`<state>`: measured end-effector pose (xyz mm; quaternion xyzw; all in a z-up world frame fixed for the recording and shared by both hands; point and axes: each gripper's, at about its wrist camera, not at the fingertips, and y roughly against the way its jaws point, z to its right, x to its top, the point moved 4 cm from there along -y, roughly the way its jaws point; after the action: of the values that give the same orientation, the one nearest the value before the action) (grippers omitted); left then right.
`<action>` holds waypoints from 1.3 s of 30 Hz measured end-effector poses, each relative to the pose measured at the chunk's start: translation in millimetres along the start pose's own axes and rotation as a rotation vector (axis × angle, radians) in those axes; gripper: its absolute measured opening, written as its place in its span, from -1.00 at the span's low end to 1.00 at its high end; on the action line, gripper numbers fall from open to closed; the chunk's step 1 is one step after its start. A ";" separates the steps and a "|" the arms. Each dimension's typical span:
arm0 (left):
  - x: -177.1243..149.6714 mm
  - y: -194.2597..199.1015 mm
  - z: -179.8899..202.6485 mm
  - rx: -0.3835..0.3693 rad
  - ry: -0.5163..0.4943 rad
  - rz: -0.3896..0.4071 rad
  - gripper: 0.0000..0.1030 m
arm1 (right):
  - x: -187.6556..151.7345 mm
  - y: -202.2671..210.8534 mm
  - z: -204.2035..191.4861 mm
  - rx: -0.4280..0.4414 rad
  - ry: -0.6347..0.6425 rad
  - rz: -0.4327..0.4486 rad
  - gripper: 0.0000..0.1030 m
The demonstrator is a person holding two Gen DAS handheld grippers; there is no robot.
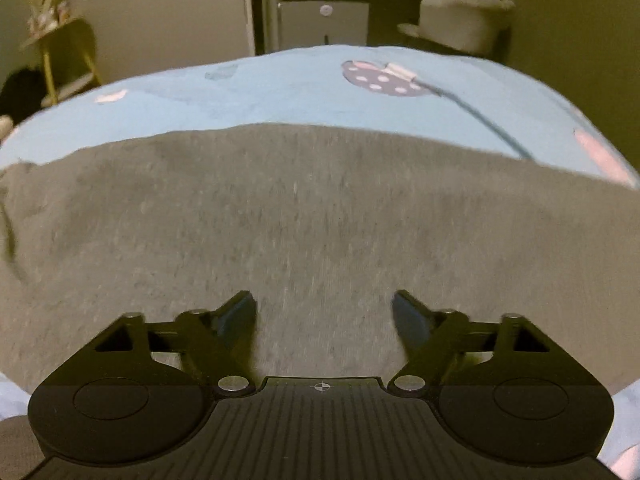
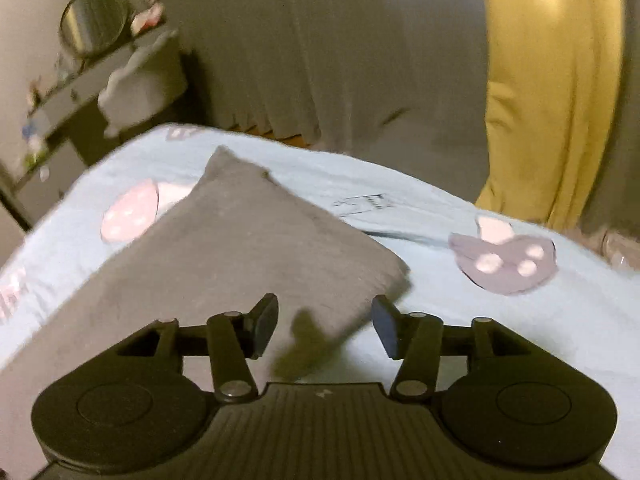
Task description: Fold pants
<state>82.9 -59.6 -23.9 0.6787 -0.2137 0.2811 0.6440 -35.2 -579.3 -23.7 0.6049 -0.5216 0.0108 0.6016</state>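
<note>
Left gripper (image 1: 324,308): yours, spread, empty above grey pants (image 1: 320,216) lying mid-bedsheet (image 1: 280,92). Right gripper (image 2: 325,322): spread, empty, at the pants' near corner. Progress: pants apparently part-folded flat; further folds likely remain.

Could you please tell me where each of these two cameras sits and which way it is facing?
Left wrist: sits on the left gripper, looking along its open jaws across the gray pants toward a cabinet; only the gripper shows.
Right wrist: sits on the right gripper, jaws open, looking over a pants corner toward gray and yellow curtains; only the gripper shows.
Shared: the pants and the light blue bedsheet with mushroom prints.
</note>
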 end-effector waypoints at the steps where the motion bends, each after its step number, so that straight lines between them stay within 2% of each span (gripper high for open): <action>1: -1.7 -2.5 -2.3 0.008 -0.001 0.005 0.80 | 3.9 -0.5 1.8 0.009 -0.012 0.005 0.03; 4: -5.0 -4.4 -9.5 -0.018 0.043 -0.002 0.85 | 19.9 -7.1 -2.6 0.090 -0.052 0.005 0.04; 7: -5.9 -6.7 -13.3 -0.037 0.080 -0.007 0.86 | 34.5 -29.2 -15.5 0.231 -0.134 -0.043 0.08; 11: -5.6 -7.8 -10.5 -0.016 0.073 0.008 0.87 | 57.4 -65.8 -23.6 0.296 -0.273 -0.070 0.08; 14: -5.2 -8.6 -8.3 -0.004 0.060 0.016 0.87 | 76.6 -90.8 -32.3 0.296 -0.320 -0.064 0.09; 15: -4.4 -9.1 -8.6 -0.005 0.061 0.014 0.87 | 81.2 -96.9 -37.4 0.298 -0.307 -0.051 0.15; 16: -6.6 -4.3 -10.2 -0.008 0.065 0.012 0.87 | 86.3 -102.0 -42.5 0.297 -0.287 -0.044 0.32; 17: -6.5 -4.9 -11.0 -0.009 0.070 0.011 0.88 | 90.3 -107.1 -47.0 0.279 -0.264 -0.045 0.37; 19: -5.1 -7.2 -11.3 -0.002 0.077 0.013 0.89 | 96.5 -122.3 -55.2 0.240 -0.225 -0.059 0.38; 22: -4.5 -7.8 -9.6 0.011 0.075 0.021 0.90 | 98.8 -140.6 -62.4 0.235 -0.222 -0.108 0.37; 24: -4.2 -7.9 -9.0 0.015 0.072 0.026 0.90 | 105.2 -146.0 -66.3 0.313 -0.265 -0.109 0.37; 26: -3.9 -8.4 -9.0 0.015 0.074 0.027 0.90 | 114.1 -143.4 -61.1 0.527 -0.409 -0.051 0.24; 27: -3.4 -8.9 -8.7 0.015 0.074 0.027 0.90 | 119.4 -138.1 -52.7 0.604 -0.513 0.018 0.23; 28: -3.3 -9.0 -8.6 0.016 0.074 0.028 0.90 | 122.6 -133.0 -45.0 0.610 -0.567 0.070 0.26; 29: -3.0 -9.0 -8.1 0.018 0.076 0.028 0.90 | 124.7 -129.3 -40.1 0.579 -0.574 0.086 0.31; 32: -2.7 -9.0 -6.9 0.024 0.077 0.031 0.90 | 119.3 -121.1 -32.6 0.415 -0.431 0.009 0.36; 34: -2.6 -8.4 -7.2 0.024 0.075 0.035 0.90 | 102.2 -106.9 -21.2 0.341 -0.336 -0.028 0.36; 36: -2.4 -7.2 -7.8 0.022 0.078 0.039 0.89 | 81.1 -85.1 -5.1 0.313 -0.286 -0.023 0.36; 39: -1.8 -4.8 -9.2 0.023 0.083 0.043 0.88 | 41.9 -53.8 28.1 0.269 -0.284 -0.014 0.36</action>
<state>83.7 -50.3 -28.6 0.6692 -0.1981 0.3254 0.6381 1.3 -640.3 -43.2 0.6790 -0.5909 -0.0095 0.4356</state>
